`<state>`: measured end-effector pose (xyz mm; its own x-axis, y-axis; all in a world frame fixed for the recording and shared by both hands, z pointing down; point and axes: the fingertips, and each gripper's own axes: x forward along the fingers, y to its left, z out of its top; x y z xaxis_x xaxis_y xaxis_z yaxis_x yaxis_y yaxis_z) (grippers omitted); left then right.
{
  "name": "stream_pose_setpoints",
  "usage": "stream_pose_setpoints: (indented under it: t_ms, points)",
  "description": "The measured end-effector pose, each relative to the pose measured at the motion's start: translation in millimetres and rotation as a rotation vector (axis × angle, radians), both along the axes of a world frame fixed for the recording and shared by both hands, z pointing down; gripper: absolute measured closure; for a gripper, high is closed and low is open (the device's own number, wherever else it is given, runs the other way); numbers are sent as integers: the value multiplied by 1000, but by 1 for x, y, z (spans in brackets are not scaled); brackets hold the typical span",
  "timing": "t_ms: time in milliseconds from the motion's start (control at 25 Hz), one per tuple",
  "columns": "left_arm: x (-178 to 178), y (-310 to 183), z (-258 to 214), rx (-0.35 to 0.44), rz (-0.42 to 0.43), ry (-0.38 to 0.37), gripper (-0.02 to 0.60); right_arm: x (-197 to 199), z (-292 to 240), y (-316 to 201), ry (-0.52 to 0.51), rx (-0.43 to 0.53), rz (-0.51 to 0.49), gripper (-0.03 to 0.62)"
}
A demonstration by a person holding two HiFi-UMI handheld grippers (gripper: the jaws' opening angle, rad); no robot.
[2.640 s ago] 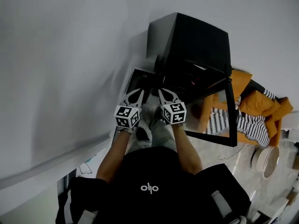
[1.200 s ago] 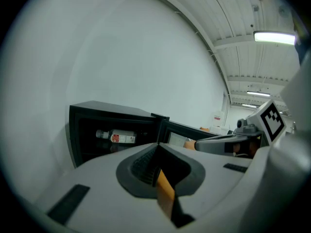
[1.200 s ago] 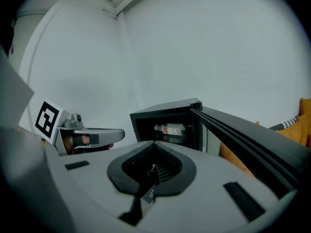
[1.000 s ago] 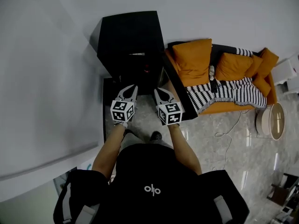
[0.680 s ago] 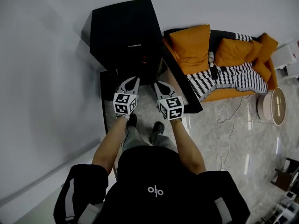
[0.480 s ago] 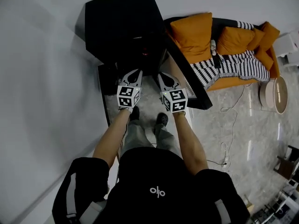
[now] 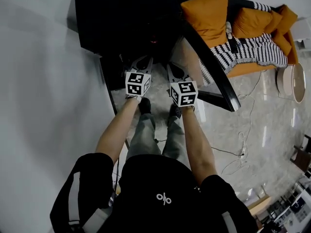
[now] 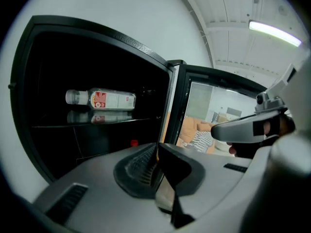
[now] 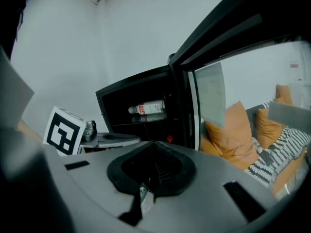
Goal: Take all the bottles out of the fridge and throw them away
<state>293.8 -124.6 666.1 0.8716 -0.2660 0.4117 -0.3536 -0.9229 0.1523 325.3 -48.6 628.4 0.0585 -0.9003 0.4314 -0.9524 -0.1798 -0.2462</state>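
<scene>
From the head view, the left claw (image 7: 144, 62) and the right claw (image 7: 175, 71) are held side by side, both pointing at the open front of the black fridge (image 7: 121, 18). The fridge door (image 7: 214, 67) stands swung open just to the right of the right claw, and an orange sofa (image 7: 209, 11) lies beyond it.

In the left gripper view, the left claw's jaws are pressed together with nothing between them. The bottle (image 8: 101, 100) lies on its side on a shelf (image 8: 92, 124) inside the fridge, ahead of the tips, up and to their left, well apart from them, with its cap pointing left. A small red thing (image 8: 133, 142) sits lower down, just beyond the tips; what it is cannot be told.

In the right gripper view, the right claw's jaws are likewise closed and empty. The bottle sits ahead of and above the tips, well apart. The left claw shows at the left, and an orange cushion (image 9: 233, 135) lies to the right behind the door.
</scene>
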Motion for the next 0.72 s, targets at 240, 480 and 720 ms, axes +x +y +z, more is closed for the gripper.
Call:
stream_pose_setpoints:
  t_ms: [240,480,720]
  points:
    - [18,-22,49,26,-22,12,480,5,32,-8,14,26,17,585]
    - [53,-72,120,90,-65,34,307,7,85,-16,60,95,20,585]
    - [104,-117,175,121,-58,13,224,22,125,-25,49,120,40,585]
